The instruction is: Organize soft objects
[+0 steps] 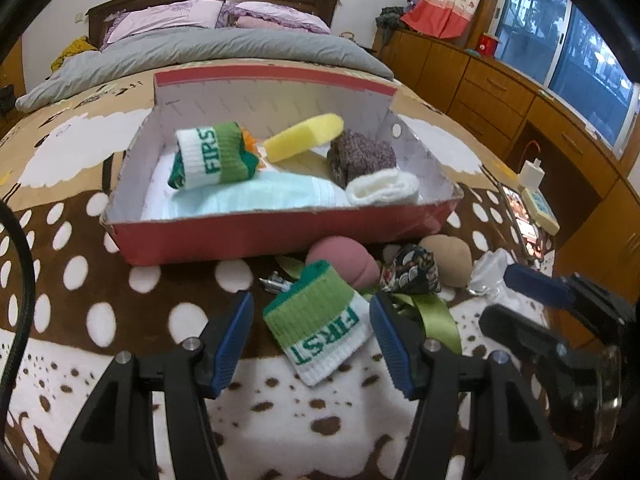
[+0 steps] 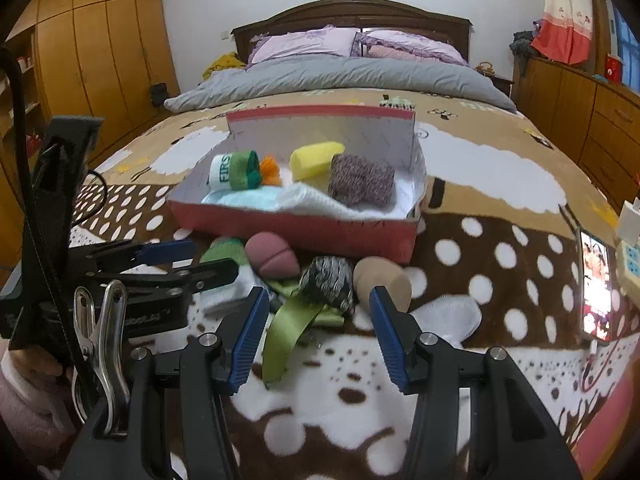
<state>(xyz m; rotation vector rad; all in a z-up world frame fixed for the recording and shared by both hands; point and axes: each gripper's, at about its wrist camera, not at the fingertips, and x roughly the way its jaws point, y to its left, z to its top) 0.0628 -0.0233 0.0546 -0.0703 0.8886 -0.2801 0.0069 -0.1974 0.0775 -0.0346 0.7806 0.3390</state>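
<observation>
Two grippers are held over a spotted brown-and-white blanket (image 1: 120, 320) on a bed. Left gripper (image 1: 312, 336) is seen with jaws roughly half open, straddling a green-and-white "FIRST" sock (image 1: 320, 328) lying on the blanket; blue pads (image 1: 234, 340) stand apart from the sock on both sides, nothing gripped. Right gripper (image 2: 320, 332) is likewise about half open and empty, with a green ribbon (image 2: 288, 336) lying on the blanket between and ahead of its pads.

Red cardboard box (image 1: 280, 236) is set just beyond the loose pile, flap up at the back. Inside it are seen: a matching rolled "FIRST" sock (image 1: 208, 156) at left, something orange (image 2: 272, 170) beside it, a yellow sponge (image 1: 304, 136) at centre back, a purple knit bundle (image 1: 360, 156) at right, a white rolled sock (image 1: 384, 188) at front right, and a pale blue cloth (image 1: 256, 196) underneath.

Loose items in front of the box: a pink round puff (image 2: 272, 256), a dark patterned pouch (image 2: 328, 280), a tan puff (image 2: 382, 280), and a white item (image 2: 448, 314), possibly a sock, edges blurred.

A lit phone (image 2: 596, 288) lies at the right edge of the blanket
</observation>
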